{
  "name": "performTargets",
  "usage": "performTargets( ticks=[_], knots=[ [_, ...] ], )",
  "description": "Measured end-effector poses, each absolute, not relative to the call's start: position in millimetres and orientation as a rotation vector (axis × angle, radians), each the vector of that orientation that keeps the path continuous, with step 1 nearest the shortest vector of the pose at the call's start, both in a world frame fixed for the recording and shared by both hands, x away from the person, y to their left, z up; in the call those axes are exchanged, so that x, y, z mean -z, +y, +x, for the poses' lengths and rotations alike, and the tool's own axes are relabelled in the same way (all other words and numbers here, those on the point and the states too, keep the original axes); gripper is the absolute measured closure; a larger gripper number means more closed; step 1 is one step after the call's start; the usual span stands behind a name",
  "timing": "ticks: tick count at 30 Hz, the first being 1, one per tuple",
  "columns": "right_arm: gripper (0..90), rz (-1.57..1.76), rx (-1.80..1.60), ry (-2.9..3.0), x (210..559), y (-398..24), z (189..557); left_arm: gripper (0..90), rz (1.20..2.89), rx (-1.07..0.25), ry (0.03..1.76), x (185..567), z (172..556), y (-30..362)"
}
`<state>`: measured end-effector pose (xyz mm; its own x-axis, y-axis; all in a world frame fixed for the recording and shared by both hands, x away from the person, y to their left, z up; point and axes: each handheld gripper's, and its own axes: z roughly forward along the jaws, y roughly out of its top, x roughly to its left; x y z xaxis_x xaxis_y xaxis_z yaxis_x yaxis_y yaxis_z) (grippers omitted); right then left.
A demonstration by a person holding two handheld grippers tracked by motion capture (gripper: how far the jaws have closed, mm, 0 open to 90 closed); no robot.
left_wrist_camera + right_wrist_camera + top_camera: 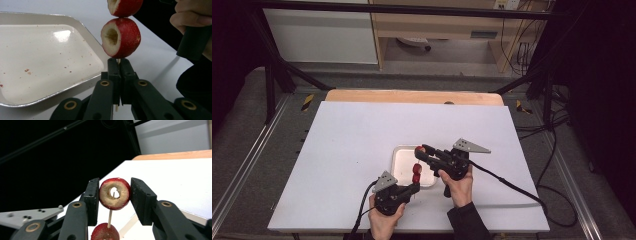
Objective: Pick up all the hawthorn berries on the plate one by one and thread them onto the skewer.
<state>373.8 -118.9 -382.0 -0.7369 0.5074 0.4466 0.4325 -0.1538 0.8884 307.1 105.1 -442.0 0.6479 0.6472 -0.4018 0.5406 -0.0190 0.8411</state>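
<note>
Left tongs (119, 65) clamped tight on thin wooden skewer (118, 60), holding it upright so fruit can slide down. Right tongs (114, 195) clamped either side of cored red fruit ring (114, 193), hole lined over skewer tip, likely being threaded on. Two more cored red fruits already on skewer above left tongs: lower (121, 37), upper (125, 7). All held above near edge of shallow white metal tray (82, 27) on white table (352, 150); tray holds only reddish crumbs.

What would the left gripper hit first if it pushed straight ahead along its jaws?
The lower red fruit on the skewer that the left gripper clamps, just past its jaws.
</note>
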Motion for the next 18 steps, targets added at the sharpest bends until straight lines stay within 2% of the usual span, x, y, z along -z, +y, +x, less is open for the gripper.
performTargets(
  ticks=[3, 18],
  knots=[
    [60.7, 1.126, -2.092, 2.006, 382.0, -123.3, 375.2, 88.8, 1.65, -0.085, 0.961, 442.6, 307.6, 110.6],
    [60.9, 1.084, -2.088, 2.082, 384.6, -125.6, 374.5, 88.9, 1.714, -0.122, 0.929, 441.0, 309.1, 109.1]
  ],
)
